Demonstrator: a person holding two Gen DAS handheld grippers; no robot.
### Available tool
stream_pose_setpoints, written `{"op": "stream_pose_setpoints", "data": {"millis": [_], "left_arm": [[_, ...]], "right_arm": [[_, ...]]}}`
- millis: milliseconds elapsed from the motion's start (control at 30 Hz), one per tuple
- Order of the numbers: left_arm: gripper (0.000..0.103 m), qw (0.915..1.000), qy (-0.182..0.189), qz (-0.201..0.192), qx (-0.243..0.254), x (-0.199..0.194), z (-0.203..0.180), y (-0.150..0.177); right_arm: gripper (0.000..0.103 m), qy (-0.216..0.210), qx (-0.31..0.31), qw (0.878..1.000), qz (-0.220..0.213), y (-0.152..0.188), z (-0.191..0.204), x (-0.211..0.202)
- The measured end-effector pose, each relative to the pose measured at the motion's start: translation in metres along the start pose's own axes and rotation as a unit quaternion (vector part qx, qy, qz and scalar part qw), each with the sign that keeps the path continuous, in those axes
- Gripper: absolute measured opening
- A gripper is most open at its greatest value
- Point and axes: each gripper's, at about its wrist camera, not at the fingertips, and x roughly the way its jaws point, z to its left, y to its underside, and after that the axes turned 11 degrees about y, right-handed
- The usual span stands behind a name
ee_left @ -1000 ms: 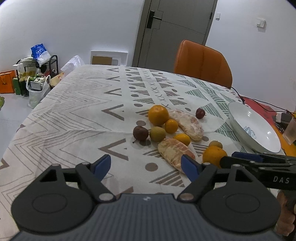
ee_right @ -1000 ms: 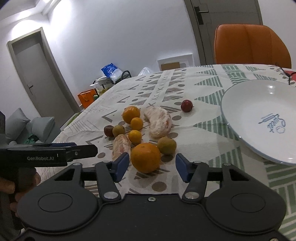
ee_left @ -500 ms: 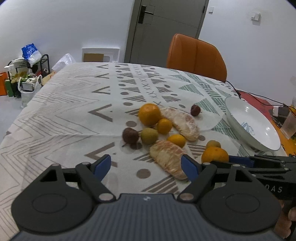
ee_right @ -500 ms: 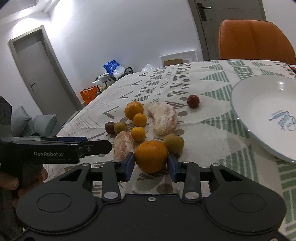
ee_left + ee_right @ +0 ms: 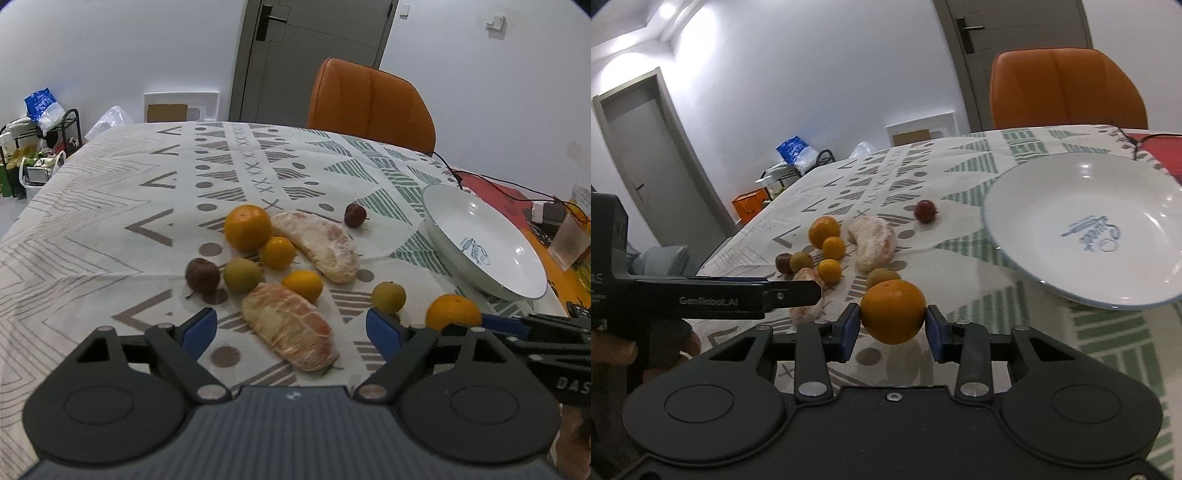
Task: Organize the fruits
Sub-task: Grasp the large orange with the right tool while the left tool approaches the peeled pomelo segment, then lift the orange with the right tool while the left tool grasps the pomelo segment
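My right gripper (image 5: 891, 328) is shut on a large orange (image 5: 893, 311) and holds it just above the tablecloth; the orange also shows in the left wrist view (image 5: 452, 311). A white plate (image 5: 1027, 266) stands to its right, also in the left wrist view (image 5: 447, 221). My left gripper (image 5: 291, 330) is open and empty, its jaws on either side of a peeled pomelo piece (image 5: 288, 325). Beyond lie a second pomelo piece (image 5: 321, 245), another large orange (image 5: 248, 227), small oranges (image 5: 278, 252), green fruits (image 5: 242, 275) and dark red fruits (image 5: 202, 275).
An orange chair (image 5: 369, 105) stands at the table's far side. Cables, a red mat (image 5: 495, 188) and a plastic cup (image 5: 570, 240) are at the right edge. A shelf with bags (image 5: 37, 140) stands on the floor at left.
My right gripper closed on the large orange and lifted it off the cloth. My left gripper moved forward over the near pomelo piece, still open.
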Motion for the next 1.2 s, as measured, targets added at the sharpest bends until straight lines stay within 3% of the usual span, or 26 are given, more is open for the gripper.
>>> {"op": "stream_pose_setpoints", "data": {"millis": [267,633,900,967,1067,1200], "left_arm": [[0.088,0.9998,-0.016,0.009,0.004,0.018,-0.009,0.000],[0.088,0.9953,-0.096,-0.014,0.006,0.028,-0.007,0.000],[0.086,0.9941,-0.107,-0.005,0.019,0.018,-0.002,0.008],[0.082,0.9937,-0.111,-0.009,0.019,0.013,-0.001,0.011],[0.065,0.9928,-0.117,-0.017,0.018,0.008,0.001,0.014],[0.033,0.9933,-0.114,-0.016,0.011,0.001,0.005,0.012]], "right_arm": [[0.036,0.015,0.012,1.000,-0.005,0.004,-0.015,-0.011],[0.036,0.018,0.017,1.000,0.000,0.007,-0.017,-0.006],[0.036,0.011,0.018,1.000,-0.004,0.007,-0.011,-0.004],[0.036,0.009,0.019,1.000,-0.003,0.009,-0.010,-0.004],[0.036,0.008,0.018,1.000,-0.003,0.010,-0.009,-0.006],[0.037,0.008,0.019,1.000,-0.006,0.012,-0.008,-0.010]]}}
